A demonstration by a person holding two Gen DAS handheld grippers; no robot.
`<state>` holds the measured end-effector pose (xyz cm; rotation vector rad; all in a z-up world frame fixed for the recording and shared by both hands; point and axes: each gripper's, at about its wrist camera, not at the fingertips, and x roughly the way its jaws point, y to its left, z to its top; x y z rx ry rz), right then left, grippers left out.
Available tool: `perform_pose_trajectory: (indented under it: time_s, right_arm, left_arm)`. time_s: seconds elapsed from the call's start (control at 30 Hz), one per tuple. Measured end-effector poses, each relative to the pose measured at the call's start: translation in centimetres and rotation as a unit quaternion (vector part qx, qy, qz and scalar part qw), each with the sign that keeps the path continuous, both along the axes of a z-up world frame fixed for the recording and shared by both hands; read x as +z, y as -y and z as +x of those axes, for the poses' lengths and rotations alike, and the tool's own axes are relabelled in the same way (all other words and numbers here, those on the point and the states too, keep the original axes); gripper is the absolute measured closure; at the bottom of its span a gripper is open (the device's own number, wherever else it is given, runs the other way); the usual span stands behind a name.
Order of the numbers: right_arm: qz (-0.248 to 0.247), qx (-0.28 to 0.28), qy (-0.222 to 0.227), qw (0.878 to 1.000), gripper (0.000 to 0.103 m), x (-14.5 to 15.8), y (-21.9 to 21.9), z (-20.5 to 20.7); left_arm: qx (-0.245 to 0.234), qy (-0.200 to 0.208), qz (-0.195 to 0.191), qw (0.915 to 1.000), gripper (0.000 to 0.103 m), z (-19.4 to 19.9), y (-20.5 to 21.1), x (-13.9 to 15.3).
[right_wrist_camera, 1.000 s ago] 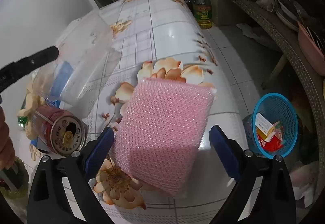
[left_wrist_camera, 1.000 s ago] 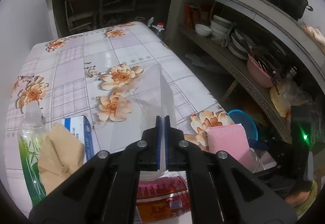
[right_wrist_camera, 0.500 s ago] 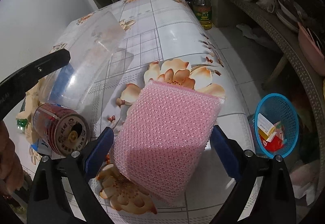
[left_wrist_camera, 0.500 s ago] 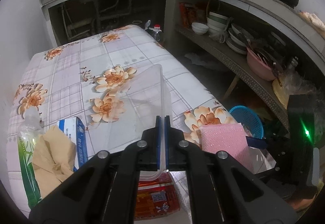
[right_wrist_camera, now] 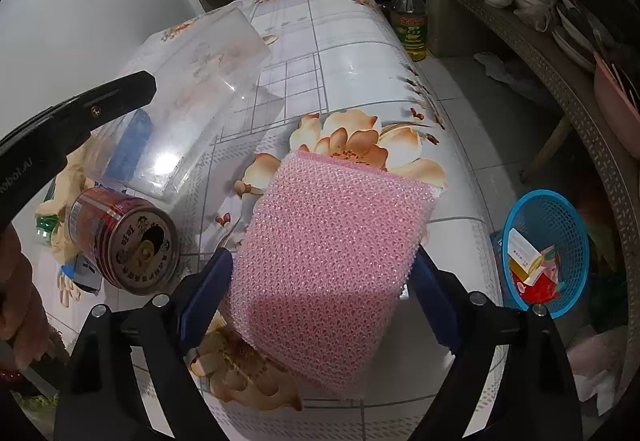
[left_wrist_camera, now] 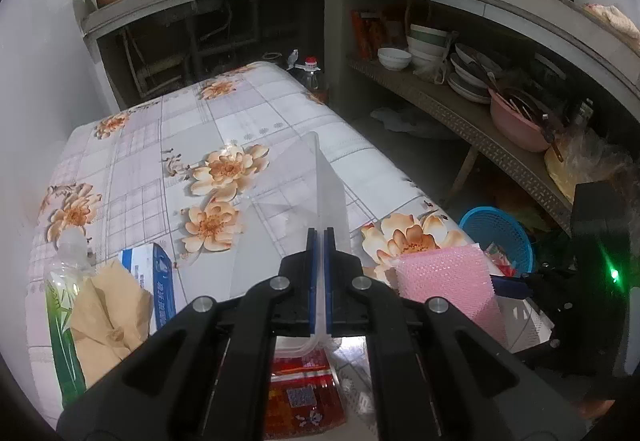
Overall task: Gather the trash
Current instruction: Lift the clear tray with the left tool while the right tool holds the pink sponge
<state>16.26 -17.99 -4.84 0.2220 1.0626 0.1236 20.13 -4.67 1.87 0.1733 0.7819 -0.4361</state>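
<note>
Flowered oilcloth covers the table (right_wrist_camera: 352,53) in front of me, with a kitchen shelf of bowls off to the right. My left gripper (left_wrist_camera: 319,241) is clamped tight, blue pads pinching the thin edge of a clear plastic container (left_wrist_camera: 292,193), which tilts up off the cloth. Below it lies a red can (right_wrist_camera: 120,241) on its side, and further left a blue box (left_wrist_camera: 150,281), some crumpled brown paper (left_wrist_camera: 108,317) and a plastic bottle (left_wrist_camera: 64,281).

My right gripper (right_wrist_camera: 320,281) straddles the pink bubble-wrap pouch (right_wrist_camera: 332,261); its jaws have just been closing in and now both blue pads sit against the pouch's sides, still spread wide. Whether it's gripped firmly or just touched, I can't tell. The pouch lies near the table's right edge, and down on the floor past that edge stands the blue basket (right_wrist_camera: 560,209) with a few scraps already in it.

Compared with a second ago, the clear container has swung further over the table, away from the can, and the pads have drawn in from clear of the pouch to meet it.
</note>
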Motion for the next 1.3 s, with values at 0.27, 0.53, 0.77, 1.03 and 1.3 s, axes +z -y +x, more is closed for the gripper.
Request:
perform_pose_trajectory:
  time_s: [0.27,0.53,0.77,1.03,1.3]
  right_arm:
    - [0.008,-0.007,0.009,1.0,0.02,0.7,1.1,-0.2]
    - [0.021,-0.016,0.01,1.0,0.02,0.9,2.3,-0.2]
    - [0.025,-0.03,0.016,0.999,0.02,1.4,3.4,-0.5]
    - [0.033,-0.044,0.026,0.998,0.02,2.1,5.0,-1.0]
    - [0.041,-0.055,0.035,0.997,0.02,2.7,6.2,-1.9]
  left_arm:
    - [-0.001,0.016,0.007,0.9998,0.102,-0.4,0.5,0.4]
    - [-0.004,0.039,0.015,0.9991,0.102,-1.0,0.9,1.3]
    - [-0.008,0.051,0.018,0.9985,0.102,-1.4,1.4,1.9]
    - [-0.013,0.063,0.023,0.9977,0.102,-1.9,2.1,2.5]
    - [-0.019,0.07,0.024,0.9971,0.102,-2.6,3.0,3.2]
